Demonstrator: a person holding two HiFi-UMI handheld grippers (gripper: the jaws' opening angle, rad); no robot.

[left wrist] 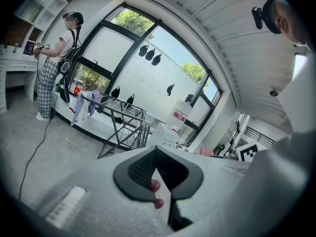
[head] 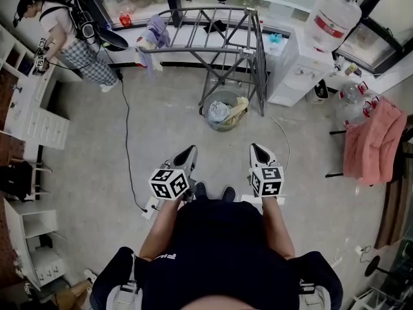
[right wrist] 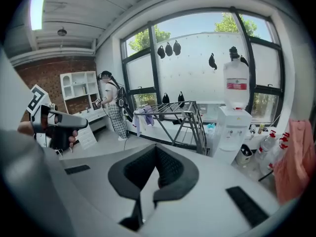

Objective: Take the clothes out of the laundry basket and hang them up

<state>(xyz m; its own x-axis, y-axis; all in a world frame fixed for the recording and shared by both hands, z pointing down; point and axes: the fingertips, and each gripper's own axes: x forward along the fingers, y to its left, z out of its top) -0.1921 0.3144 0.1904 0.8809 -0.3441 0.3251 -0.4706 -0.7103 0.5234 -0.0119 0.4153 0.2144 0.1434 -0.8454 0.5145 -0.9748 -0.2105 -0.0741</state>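
basket (head: 208, 118) clothes (head: 221, 112) indistinct, pink cloth (right wrist: 296, 157) cropped rt

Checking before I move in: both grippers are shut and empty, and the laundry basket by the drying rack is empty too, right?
No: the laundry basket by the drying rack holds clothes, as the head view shows. The left gripper and right gripper are shut and empty.

I held the left gripper (head: 187, 152) and the right gripper (head: 258, 150) side by side at centre frame, jaws together and empty. Further up the frame, the round grey laundry basket (head: 204, 112), full of clothes, sat at the foot of the grey metal drying rack (head: 213, 19). A lilac garment (head: 157, 31) was draped over the rack's left end. A pink cloth (head: 373, 141) hung at the right edge.
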